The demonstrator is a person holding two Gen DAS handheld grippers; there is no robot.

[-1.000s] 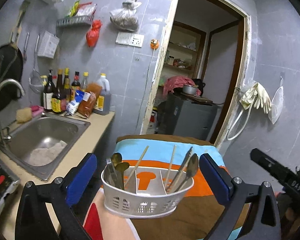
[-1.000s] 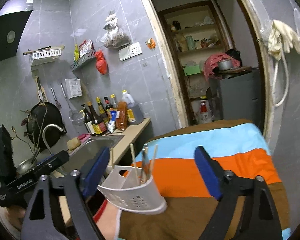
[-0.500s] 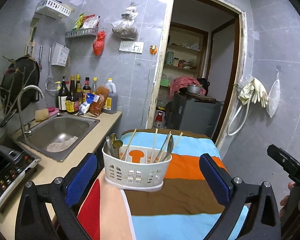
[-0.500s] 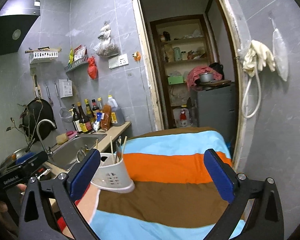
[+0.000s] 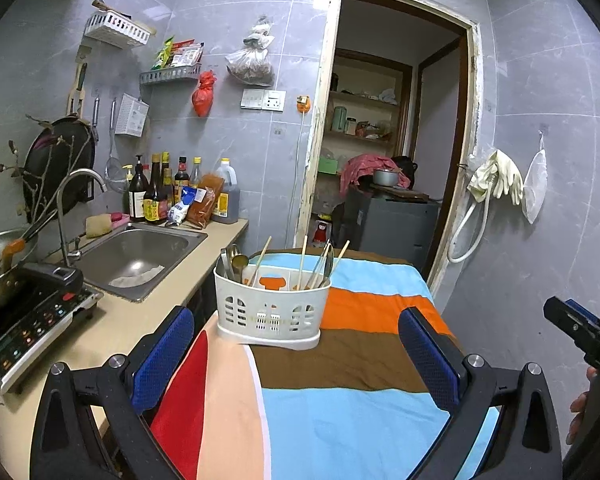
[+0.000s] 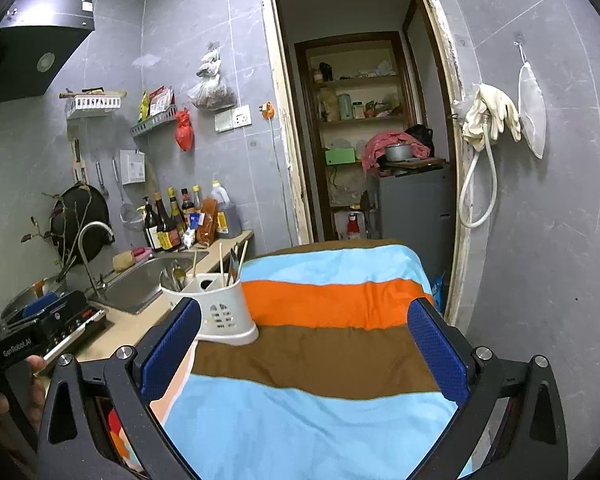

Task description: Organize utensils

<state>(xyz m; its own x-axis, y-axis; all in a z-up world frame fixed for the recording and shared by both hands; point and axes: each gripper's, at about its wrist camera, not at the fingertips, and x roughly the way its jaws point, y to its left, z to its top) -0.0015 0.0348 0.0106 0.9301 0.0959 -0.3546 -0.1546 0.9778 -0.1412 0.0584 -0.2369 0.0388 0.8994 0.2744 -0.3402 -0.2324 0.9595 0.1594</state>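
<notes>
Since the white slotted plastic caddy (image 5: 269, 307) of chopsticks and spoons stands upright on the striped cloth-covered surface (image 5: 340, 408), sorting looks finished; your left tool (image 5: 296, 356) and right tool (image 6: 306, 344) gape wide, empty; check nothing loose remains.

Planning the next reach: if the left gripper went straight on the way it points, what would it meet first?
Probably the white utensil caddy, which stands on the striped cloth between the open fingers of the left gripper; depth is uncertain.
</notes>
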